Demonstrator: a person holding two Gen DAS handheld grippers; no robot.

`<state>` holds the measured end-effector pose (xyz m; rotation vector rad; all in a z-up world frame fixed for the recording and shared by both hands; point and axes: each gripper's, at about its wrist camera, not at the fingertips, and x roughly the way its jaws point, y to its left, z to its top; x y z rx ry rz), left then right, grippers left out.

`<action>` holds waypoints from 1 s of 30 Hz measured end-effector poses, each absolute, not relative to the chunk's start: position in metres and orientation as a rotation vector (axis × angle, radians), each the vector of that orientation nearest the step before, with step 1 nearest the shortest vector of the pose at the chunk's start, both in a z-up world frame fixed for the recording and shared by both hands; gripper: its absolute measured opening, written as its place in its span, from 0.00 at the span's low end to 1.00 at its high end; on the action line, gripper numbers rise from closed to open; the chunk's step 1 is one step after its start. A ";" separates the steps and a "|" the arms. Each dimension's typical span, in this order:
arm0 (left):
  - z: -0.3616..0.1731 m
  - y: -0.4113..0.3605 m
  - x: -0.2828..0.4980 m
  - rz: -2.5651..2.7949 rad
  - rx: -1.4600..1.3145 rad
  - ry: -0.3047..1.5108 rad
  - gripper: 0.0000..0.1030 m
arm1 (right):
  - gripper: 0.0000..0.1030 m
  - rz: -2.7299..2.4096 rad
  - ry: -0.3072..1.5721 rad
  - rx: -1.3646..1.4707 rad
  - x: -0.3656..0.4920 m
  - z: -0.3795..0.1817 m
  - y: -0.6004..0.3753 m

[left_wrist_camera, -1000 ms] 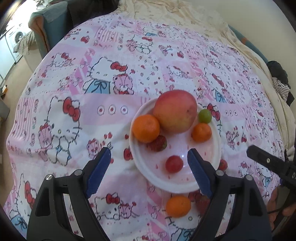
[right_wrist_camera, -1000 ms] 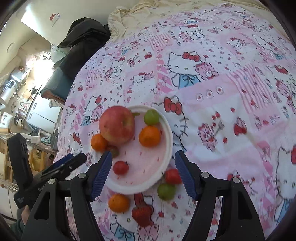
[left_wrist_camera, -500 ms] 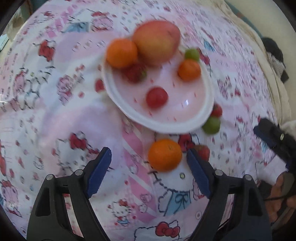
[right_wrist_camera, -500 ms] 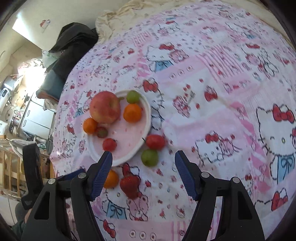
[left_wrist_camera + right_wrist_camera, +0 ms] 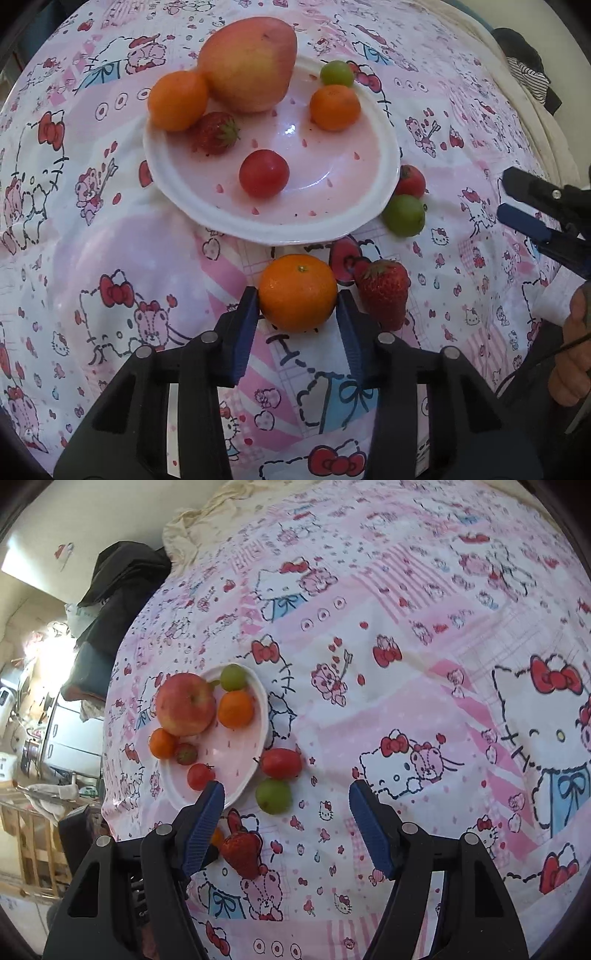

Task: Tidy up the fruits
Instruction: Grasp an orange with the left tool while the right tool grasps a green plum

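Orange mandarin [image 5: 297, 292] clamped between left hand-held gripper [image 5: 297, 308] pads; right hand-held gripper [image 5: 286, 805] wide apart, holding nothing.

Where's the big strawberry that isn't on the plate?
In the left wrist view the strawberry lies on the bedsheet, just right of the orange between the left gripper's fingers, below the plate.

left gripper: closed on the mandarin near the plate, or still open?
Shut on it. In the left wrist view both blue pads of the left gripper touch the sides of the mandarin, which lies off the plate on the cloth.
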<state>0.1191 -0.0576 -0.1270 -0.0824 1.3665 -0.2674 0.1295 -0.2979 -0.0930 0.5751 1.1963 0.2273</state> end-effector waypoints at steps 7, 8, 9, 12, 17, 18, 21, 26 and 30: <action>-0.101 -0.027 0.108 -0.174 -0.123 1.332 0.37 | 0.61 0.241 1.288 0.513 0.140 -0.114 -0.280; -0.098 -0.022 0.107 -0.158 -0.132 1.323 0.37 | 0.58 0.238 1.303 0.471 0.142 -0.116 -0.273; -0.095 -0.017 0.106 -0.142 -0.146 1.315 0.37 | 0.57 0.228 1.317 0.402 0.143 -0.118 -0.265; -0.089 -0.007 0.106 -0.126 -0.170 1.290 0.37 | 0.55 0.251 1.340 0.290 0.143 -0.123 -0.243; -0.089 -0.002 0.109 -0.108 -0.181 1.282 0.37 | 0.53 0.268 1.337 0.141 0.145 -0.128 -0.217; -0.090 -0.001 0.110 -0.108 -0.190 1.286 0.37 | 0.52 0.269 1.336 0.118 0.146 -0.130 -0.213; -0.091 0.000 0.111 -0.109 -0.207 1.289 0.37 | 0.52 0.266 1.343 0.072 0.150 -0.136 -0.208; -0.091 0.000 0.112 -0.116 -0.224 1.287 0.37 | 0.52 0.267 1.333 -0.015 0.151 -0.140 -0.197; -0.092 -0.003 0.112 -0.119 -0.220 1.287 0.37 | 0.43 0.268 1.311 -0.078 0.150 -0.138 -0.188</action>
